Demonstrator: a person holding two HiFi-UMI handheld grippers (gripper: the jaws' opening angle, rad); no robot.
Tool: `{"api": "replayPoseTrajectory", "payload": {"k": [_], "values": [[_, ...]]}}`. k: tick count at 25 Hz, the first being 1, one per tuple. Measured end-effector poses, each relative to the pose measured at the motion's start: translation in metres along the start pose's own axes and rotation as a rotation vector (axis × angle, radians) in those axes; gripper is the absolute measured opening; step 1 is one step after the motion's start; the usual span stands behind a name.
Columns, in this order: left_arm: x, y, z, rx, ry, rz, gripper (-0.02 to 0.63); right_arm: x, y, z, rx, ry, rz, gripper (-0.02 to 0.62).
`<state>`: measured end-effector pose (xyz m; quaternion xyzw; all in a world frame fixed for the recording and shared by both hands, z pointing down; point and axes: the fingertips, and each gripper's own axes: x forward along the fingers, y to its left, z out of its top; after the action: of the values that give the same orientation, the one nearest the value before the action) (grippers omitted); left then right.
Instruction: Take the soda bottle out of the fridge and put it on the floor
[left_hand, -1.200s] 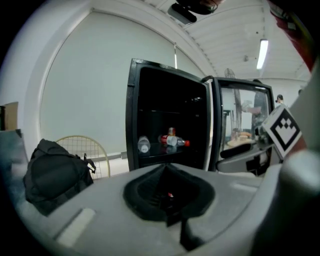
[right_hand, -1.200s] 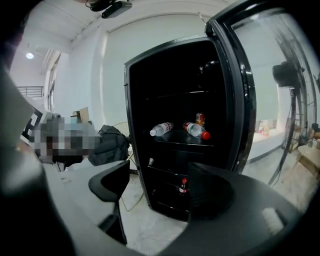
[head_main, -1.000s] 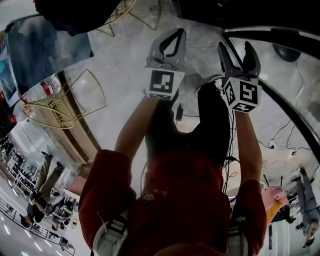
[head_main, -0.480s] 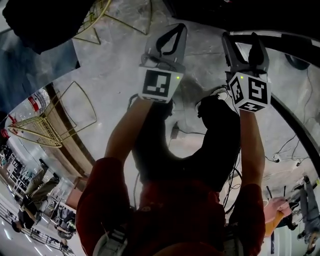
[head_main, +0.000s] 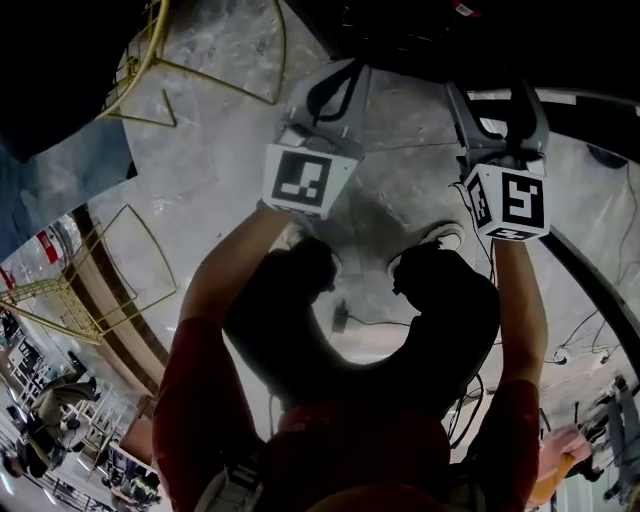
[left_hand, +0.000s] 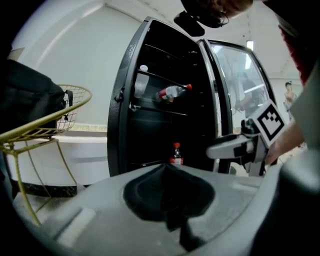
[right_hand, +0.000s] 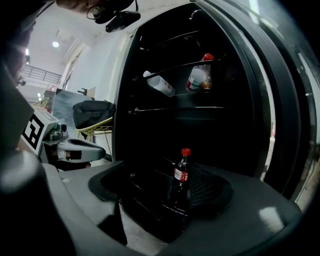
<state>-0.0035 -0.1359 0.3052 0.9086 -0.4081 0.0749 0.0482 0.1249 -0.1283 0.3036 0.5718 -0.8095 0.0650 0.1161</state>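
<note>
The fridge (right_hand: 124, 90) is open straight ahead of both claws, with its glass door (left_hand: 240, 80) swung out to the right of my left claw (left_hand: 167, 167). The soda bottle (right_hand: 183, 175) stands upright on a low shelf inside, red cap up. It lines up in the gap of my right claw (head_main: 490, 100) but sits further ahead, and nothing's touching it.

Up above the claws on a higher shelf (right_hand: 170, 107) there's another red-capped bottle (right_hand: 200, 75), tilted over. A white bottle (right_hand: 159, 84) lies at a slant to its left.

The right claw's jaws are spread wide with nothing between the pads. The left claw's tips are pressed together and hold nothing. The two claws are side by side and apart from each other.

The floor (head_main: 220, 150) under them is pale grey stone with a mottled look, and some cables (head_main: 345, 318) trail behind the claws by my feet. Yellow wire frames (head_main: 110, 290) stand off to the left of the left claw, and there's a black bag (left_hand: 30, 100) on one of them.

The fridge interior is really dark, so I can't read the shelves below the soda bottle. The bottle's base is cut off behind the right claw's own body. In the head view the fridge is just black along the top edge, so I can't see any bottles there.
</note>
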Motion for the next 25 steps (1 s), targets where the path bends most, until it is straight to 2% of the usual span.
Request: {"api": "replayPoseTrajectory", "payload": {"k": [2, 4, 9, 14, 17, 19, 25], "values": [[0.006, 0.003, -0.016, -0.002, -0.019, -0.011, -0.001, 0.013, 0.007, -0.015, -0.027, -0.009, 0.022, 0.360], [0.014, 0.005, -0.026, 0.019, -0.038, -0.029, -0.001, 0.022, 0.010, -0.026, -0.002, -0.019, 0.039, 0.360], [0.024, 0.009, -0.042, 0.073, -0.079, -0.043, -0.001, 0.038, 0.007, -0.043, 0.033, -0.050, 0.015, 0.360], [0.021, 0.012, -0.060, 0.064, -0.072, -0.042, -0.002, 0.046, -0.008, -0.056, 0.105, -0.058, -0.049, 0.360], [0.020, 0.008, -0.065, 0.089, -0.083, -0.080, 0.000, 0.049, -0.012, -0.064, 0.152, -0.052, -0.059, 0.360], [0.018, 0.008, -0.067, 0.112, -0.084, -0.099, -0.002, 0.051, -0.015, -0.067, 0.151, -0.050, -0.069, 0.360], [0.020, 0.011, -0.077, 0.113, -0.056, -0.092, 0.000, 0.057, -0.011, -0.065, 0.125, -0.055, -0.067, 0.360]]}}
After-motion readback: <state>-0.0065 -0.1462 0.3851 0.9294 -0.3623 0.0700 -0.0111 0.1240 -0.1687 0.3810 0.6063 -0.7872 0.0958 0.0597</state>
